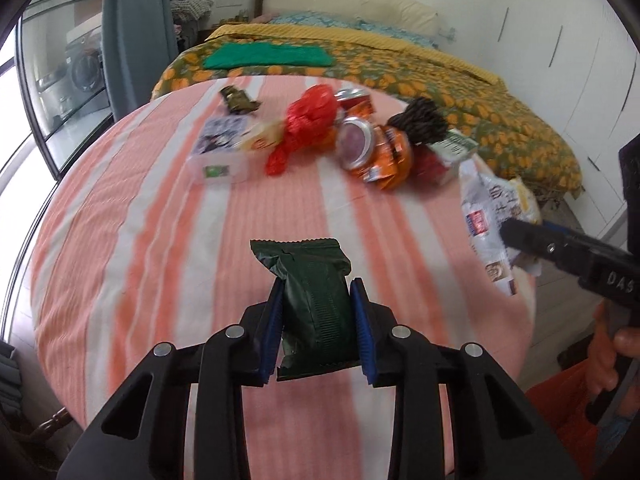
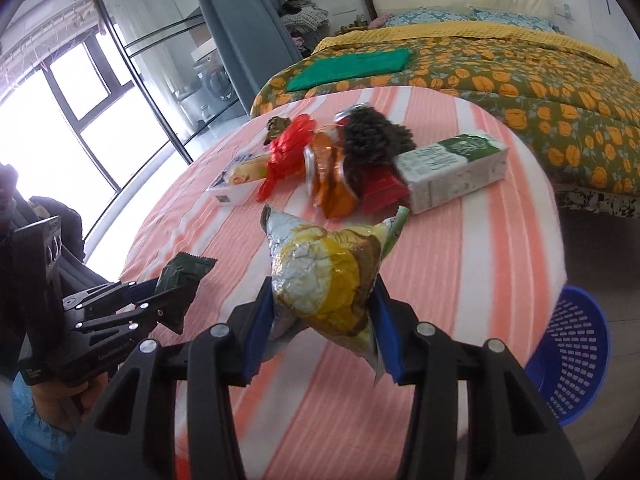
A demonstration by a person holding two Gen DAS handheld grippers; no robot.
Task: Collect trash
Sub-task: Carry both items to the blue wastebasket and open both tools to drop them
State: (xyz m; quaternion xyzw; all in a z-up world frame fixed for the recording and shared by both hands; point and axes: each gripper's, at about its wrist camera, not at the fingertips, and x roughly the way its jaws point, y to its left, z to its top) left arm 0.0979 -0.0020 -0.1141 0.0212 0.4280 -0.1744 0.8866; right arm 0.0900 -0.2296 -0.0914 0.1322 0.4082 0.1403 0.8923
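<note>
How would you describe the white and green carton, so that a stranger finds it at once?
Start from the round table with the striped orange and white cloth. At the right end of its trash pile, nearest the bed, lies the carton on its side. It is the only long box-shaped piece; its neighbours are crumpled wrappers and cans.

A pile of trash (image 2: 340, 164) lies on the far side of the tabletop (image 2: 460, 280). The bed (image 2: 520, 80) is behind it. A basket (image 2: 576, 356) sits on the floor, right of the tabletop.
</note>
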